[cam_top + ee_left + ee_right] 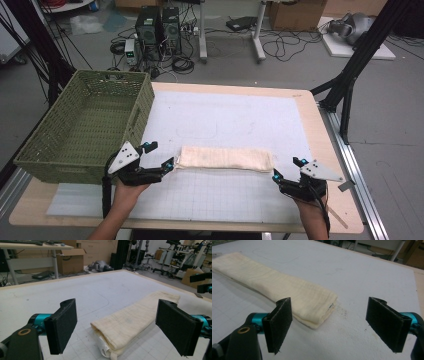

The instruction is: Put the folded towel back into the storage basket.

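Note:
A cream cloth (226, 158), folded into a long narrow strip, lies across the middle of the white gridded mat (230, 120). My left gripper (160, 155) stands open at the strip's left end, its jaws apart on either side of the folded end (112, 340). At the strip's right end my right gripper (287, 169) is open too, just short of the cloth (287, 293); nothing sits between its pads (279, 323). A small label shows at each end of the cloth.
A green woven basket (45, 150) sits on the table's left side, close to my left hand. The wooden table edge (330, 145) runs along the right. Computers, cables and boxes lie on the floor beyond the table.

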Demonstrator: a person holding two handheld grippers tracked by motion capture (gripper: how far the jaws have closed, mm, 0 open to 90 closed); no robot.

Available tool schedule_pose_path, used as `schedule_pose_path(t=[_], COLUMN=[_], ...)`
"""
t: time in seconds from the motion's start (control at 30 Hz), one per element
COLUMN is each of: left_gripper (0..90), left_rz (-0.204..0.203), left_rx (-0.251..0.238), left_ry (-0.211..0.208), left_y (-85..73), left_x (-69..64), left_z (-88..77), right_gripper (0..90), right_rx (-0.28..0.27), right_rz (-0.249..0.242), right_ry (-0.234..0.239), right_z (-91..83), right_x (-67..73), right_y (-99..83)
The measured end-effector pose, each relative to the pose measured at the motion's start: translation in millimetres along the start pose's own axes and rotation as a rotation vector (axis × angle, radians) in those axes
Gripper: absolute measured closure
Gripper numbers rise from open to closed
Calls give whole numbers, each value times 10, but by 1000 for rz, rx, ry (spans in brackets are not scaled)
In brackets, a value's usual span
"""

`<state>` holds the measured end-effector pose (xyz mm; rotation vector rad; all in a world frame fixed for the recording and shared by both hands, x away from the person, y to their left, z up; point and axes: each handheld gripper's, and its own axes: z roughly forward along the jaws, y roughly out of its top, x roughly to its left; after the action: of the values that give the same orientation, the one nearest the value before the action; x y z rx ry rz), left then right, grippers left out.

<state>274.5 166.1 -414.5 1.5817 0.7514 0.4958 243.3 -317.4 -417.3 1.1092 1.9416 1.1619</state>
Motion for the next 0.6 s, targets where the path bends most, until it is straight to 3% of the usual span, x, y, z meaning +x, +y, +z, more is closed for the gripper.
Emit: schedule_pose_path(t=[0.6], left_gripper=[179], left_rz=[0], left_rx=[1], left_ry=[-7], left_y=[-3], left_x=[-4], left_z=[-23], right_gripper=[200], right_rx=[-16], right_rz=[14], right_ry=[-15], right_z=[-10], right_x=[-25], right_y=[12])
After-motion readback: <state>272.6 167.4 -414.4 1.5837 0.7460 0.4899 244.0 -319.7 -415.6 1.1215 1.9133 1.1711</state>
